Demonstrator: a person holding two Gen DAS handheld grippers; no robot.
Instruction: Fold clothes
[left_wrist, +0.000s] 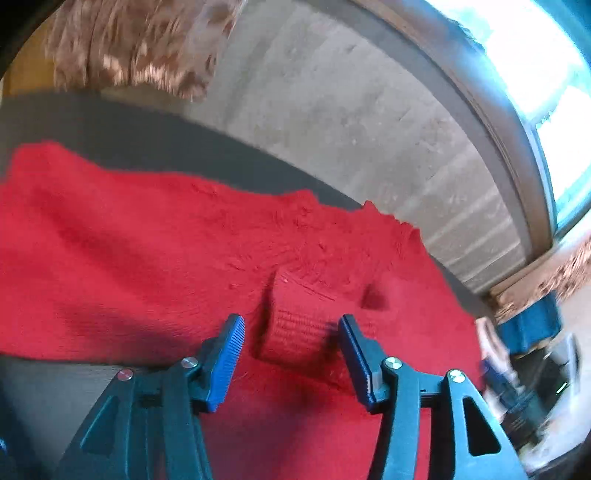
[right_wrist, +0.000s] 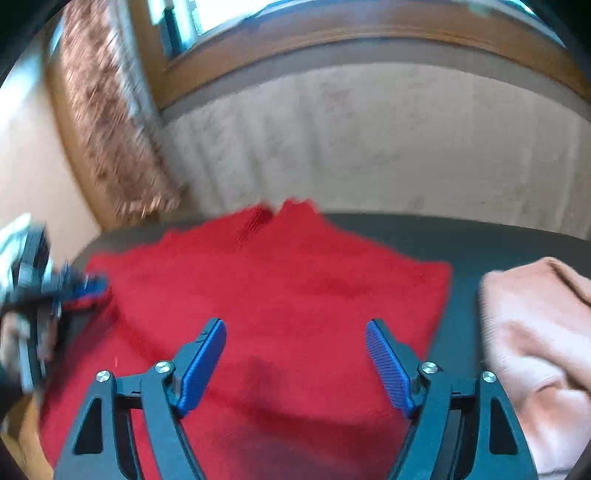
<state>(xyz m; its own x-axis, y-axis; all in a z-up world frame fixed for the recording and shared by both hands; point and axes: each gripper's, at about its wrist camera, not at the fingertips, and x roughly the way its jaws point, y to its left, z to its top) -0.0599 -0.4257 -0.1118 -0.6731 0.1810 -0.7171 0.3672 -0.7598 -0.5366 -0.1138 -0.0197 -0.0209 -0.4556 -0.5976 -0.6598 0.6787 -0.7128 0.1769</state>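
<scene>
the red knit garment (right_wrist: 280, 288) lies spread on the dark table (right_wrist: 480, 232), under and ahead of both grippers. the left gripper (left_wrist: 291, 354) has its fingers apart and holds nothing; a ribbed part of the garment, maybe a cuff or a hem, lies between them, folded over the cloth. the right gripper (right_wrist: 295, 362) also has its fingers apart and empty, above the near part of the garment. i judge that the folding is somewhere in the middle: some edges look turned in, but the garment is still wide and not a neat pack. the right view alone shows a pink garment (right_wrist: 543, 350) to the right of the gripper, bunched on the table; whether it is folded i cannot tell. only the left view shows the ribbed part clearly.
</scene>
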